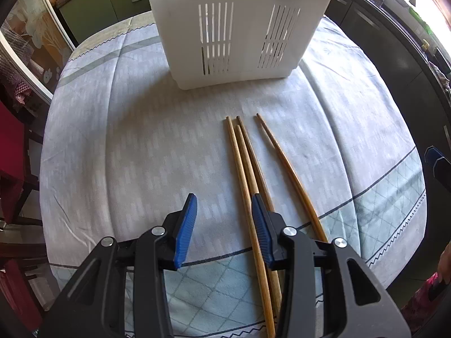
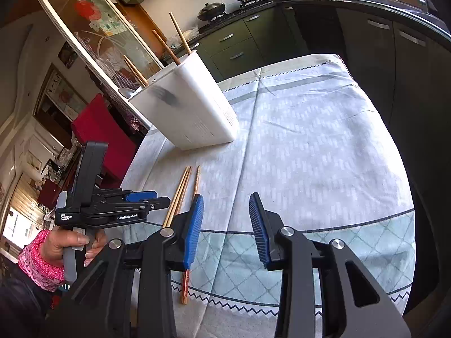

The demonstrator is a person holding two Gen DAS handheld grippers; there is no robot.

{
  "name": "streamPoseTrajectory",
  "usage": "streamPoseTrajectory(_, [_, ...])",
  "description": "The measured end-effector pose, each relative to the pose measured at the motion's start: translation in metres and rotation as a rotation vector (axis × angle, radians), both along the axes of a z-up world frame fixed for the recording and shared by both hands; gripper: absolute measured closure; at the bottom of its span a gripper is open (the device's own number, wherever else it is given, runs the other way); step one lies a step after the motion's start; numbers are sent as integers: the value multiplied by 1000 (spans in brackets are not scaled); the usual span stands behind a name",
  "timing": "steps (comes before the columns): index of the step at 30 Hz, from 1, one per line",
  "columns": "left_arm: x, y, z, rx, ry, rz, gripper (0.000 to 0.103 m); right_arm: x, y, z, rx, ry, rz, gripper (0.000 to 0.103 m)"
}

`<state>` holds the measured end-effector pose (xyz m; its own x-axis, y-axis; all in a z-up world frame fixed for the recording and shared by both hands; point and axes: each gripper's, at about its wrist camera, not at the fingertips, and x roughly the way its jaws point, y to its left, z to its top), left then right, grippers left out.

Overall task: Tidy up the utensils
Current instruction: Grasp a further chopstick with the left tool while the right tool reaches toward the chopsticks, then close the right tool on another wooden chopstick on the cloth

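Several wooden chopsticks (image 1: 248, 174) lie side by side on the tablecloth, tips toward a white slotted utensil holder (image 1: 239, 36). My left gripper (image 1: 224, 205) is open and empty, low over the cloth, its right finger over the chopsticks' handle ends. In the right wrist view the holder (image 2: 186, 112) stands at the far left of the table with several chopsticks (image 2: 180, 38) sticking out of its top. The loose chopsticks (image 2: 180, 194) lie left of my right gripper (image 2: 227, 205), which is open and empty. The left gripper (image 2: 141, 197) shows beside them.
The table has a pale blue-grey patterned cloth (image 1: 141, 140). Dark kitchen cabinets (image 2: 366, 42) run behind and to the right of the table. A red chair (image 2: 104, 135) stands at the table's left side. A glass-door cabinet (image 2: 93, 28) is behind the holder.
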<state>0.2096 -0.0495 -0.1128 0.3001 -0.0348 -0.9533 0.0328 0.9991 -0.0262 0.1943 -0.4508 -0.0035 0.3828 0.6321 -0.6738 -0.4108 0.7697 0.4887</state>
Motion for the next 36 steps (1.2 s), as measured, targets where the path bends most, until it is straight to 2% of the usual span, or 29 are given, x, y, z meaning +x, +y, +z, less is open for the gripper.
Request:
streamPoseTrajectory(1, [0,-2,-1,1,5,-2,65,1,1,2,1,1,0,63])
streamPoseTrajectory(10, [-1,-9,-2,37,12,-7,65,-1,5,4,8,0,17,63])
streamPoseTrajectory(12, [0,-8,-3,23,28,0,73,-1,6,4,8,0,21,63])
streamPoseTrajectory(14, [0,-6,-8,1,61,9,76,-2,7,5,10,1,24,63])
streamPoseTrajectory(20, [2,-13,-9,29,33,2,77,-2,11,4,9,3,34,63])
streamPoseTrajectory(22, [4,-15,-9,23,26,0,87,-3,15,3,-1,3,48,63])
streamPoseTrajectory(23, [5,-16,-9,17,27,4,96,-4,18,3,-8,3,56,63])
streamPoseTrajectory(26, [7,-8,-8,-16,24,19,97,-4,29,0,-41,8,83,63])
streamPoseTrajectory(29, [4,5,5,-39,-25,30,97,-4,47,-6,-90,24,130,63])
streamPoseTrajectory(36, [-30,24,65,-46,-263,27,97,4,112,-24,-250,32,229,63])
